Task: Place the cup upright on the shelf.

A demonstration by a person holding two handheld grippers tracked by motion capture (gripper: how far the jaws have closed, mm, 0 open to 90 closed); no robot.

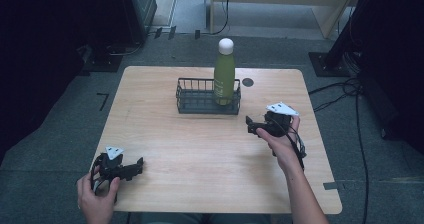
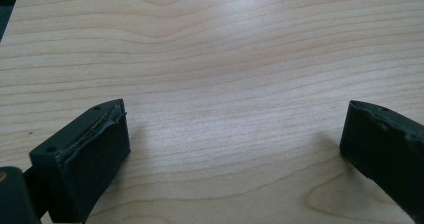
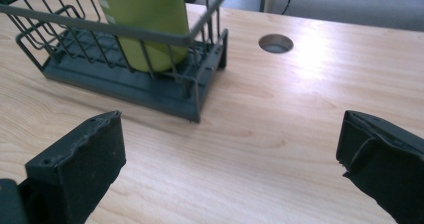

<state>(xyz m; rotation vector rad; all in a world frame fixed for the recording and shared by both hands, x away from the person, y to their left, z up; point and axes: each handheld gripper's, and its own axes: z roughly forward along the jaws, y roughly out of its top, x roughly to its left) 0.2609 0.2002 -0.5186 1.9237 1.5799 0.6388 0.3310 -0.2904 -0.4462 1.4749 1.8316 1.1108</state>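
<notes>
Tall green metal bottle (image 1: pixel 224 79) with a round white cap, standing upright in the right end of a dark wire basket (image 1: pixel 194 102), low and rectangular, set at the far middle of the light wooden table (image 1: pixel 200 149)

The bench (image 1: pixel 200 149) is pale matt wood grain; the basket (image 3: pixel 125 79) dark coated wire; the bottle (image 1: pixel 224 76) smooth green.

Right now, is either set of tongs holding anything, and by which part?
Nothing is held. The left tongs are open over bare table; the right tongs are open, short of the wire basket holding the green bottle.
</notes>
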